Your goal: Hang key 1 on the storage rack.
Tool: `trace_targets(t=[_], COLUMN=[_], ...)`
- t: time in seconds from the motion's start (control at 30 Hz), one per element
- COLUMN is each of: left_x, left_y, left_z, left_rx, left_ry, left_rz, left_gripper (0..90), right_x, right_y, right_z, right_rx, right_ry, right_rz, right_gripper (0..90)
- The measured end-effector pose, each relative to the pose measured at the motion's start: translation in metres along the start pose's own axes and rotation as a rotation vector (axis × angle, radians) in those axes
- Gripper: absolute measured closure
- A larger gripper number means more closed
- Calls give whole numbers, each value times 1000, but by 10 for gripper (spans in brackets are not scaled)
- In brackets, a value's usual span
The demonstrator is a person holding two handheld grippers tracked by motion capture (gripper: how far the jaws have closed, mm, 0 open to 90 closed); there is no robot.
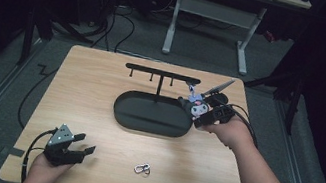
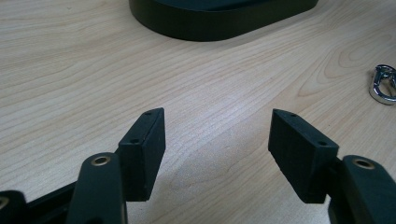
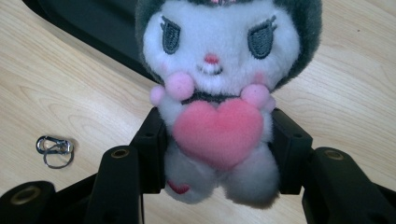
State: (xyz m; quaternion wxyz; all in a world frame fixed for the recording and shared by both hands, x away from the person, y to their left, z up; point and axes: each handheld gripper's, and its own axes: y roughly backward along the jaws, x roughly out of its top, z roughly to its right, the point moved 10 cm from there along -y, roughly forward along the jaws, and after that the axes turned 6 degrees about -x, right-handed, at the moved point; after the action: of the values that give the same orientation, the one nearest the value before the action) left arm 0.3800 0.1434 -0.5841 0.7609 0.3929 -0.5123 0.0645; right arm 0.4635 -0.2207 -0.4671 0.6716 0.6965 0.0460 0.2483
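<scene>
Closest to me, the left gripper (image 1: 82,150) rests low at the near left corner of the table (image 1: 96,110), its fingers (image 2: 142,149) spread wide with nothing between them. Across the table the right gripper (image 1: 197,114) has its fingers (image 3: 152,144) pressed on either side of a small plush toy (image 3: 217,93), gripping its body just below the pink heart, head up and away from the hand. That toy hangs at the right end of the black oval stand (image 1: 151,115), just below and right of the hook bar (image 1: 161,73). Its hanging loop (image 1: 194,96) points up toward the bar, so I'd judge the next move is upward and leftward. A silver clasp (image 1: 141,169) lies loose on the table near the front edge, nearer the left hand.
</scene>
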Motion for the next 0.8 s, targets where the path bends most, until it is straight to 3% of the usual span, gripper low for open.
trace_targets(t=[0.4,0.57,0.8], left_x=[1,1,1], left_y=[1,1,2], left_z=[0,0,0], left_rx=[4,3,5], left_ry=[-3,-7,-8], left_rz=[7,8,6], left_gripper=[375,375,375], right_x=[8,13,19], right_y=[-22,-28,-40], right_z=[-7,-8,-4], right_rx=[10,7,-2], right_ry=[-2,-25,-25], right_rz=[16,31,28], right_gripper=[482,478,470])
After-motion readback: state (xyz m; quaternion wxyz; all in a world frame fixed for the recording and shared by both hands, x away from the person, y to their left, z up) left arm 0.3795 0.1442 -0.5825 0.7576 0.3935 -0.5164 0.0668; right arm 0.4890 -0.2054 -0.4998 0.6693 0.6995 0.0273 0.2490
